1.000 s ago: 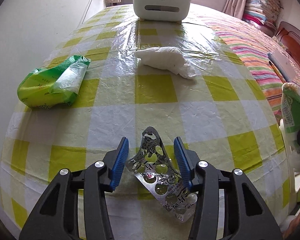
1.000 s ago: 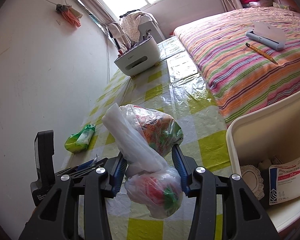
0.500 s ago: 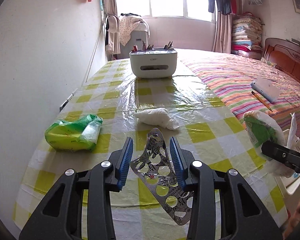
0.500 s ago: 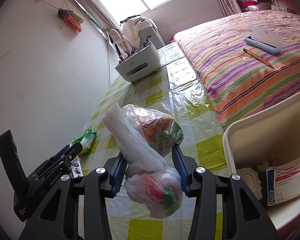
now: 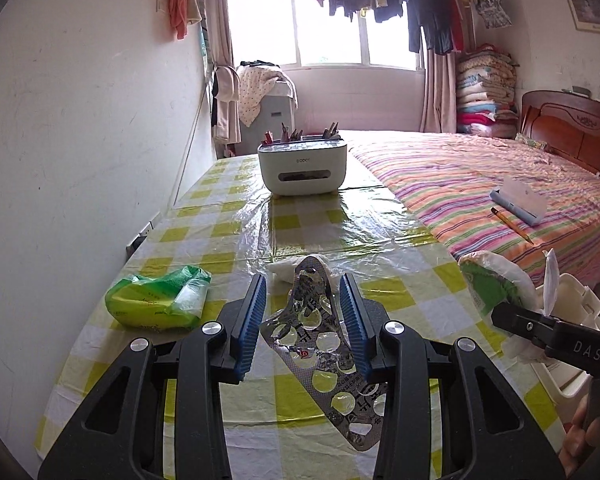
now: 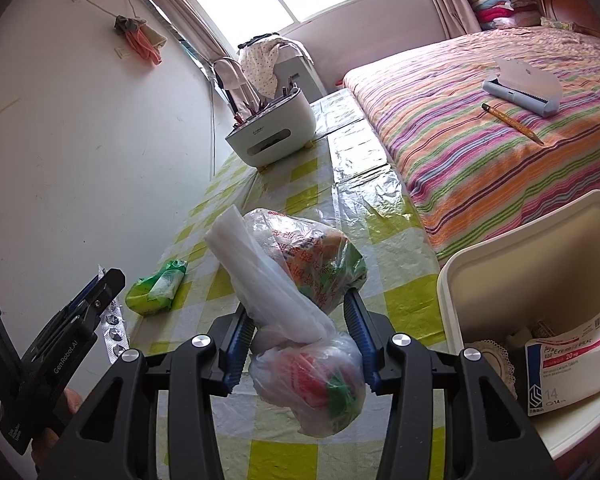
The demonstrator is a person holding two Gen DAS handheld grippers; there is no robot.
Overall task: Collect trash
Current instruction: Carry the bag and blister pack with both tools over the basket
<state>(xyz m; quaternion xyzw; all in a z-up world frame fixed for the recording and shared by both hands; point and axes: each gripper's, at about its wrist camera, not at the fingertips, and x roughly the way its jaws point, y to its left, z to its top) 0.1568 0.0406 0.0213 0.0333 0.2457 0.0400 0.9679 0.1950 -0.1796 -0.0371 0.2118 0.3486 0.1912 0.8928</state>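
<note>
Left wrist view, left to right. At 9 o'clock a green, crinkled soft-plastic tissue pack (image 5: 158,298) lies on the glossy yellow-and-white checked tablecloth (image 5: 300,220). At centre the left gripper (image 5: 303,312) is closed narrowly on a silver foil blister sheet (image 5: 320,340): a bent, elongated strip with round emptied pockets, pinched between ribbed blue pads (image 5: 252,320) and held clear of the cloth. Just beyond it at 12 o'clock sits a crumpled white tissue (image 5: 280,270); farther on, a rounded white desk organiser (image 5: 302,170). At 3 o'clock the striped bed (image 5: 500,184) carries a pencil (image 5: 512,220).

Right wrist view, left to right. At 8 o'clock the left gripper appears side-on with the blister sheet. At centre the right gripper (image 6: 300,340) is clamped on a knotted clear plastic bag (image 6: 300,300), thin and wrinkled, holding bright printed wrappers; it bulges above and below the pads. At 4 o'clock a smooth white rectangular bin (image 6: 500,240) stands open just beside the table edge, holding a printed medicine box (image 6: 572,368) and a lacy round piece.
</note>
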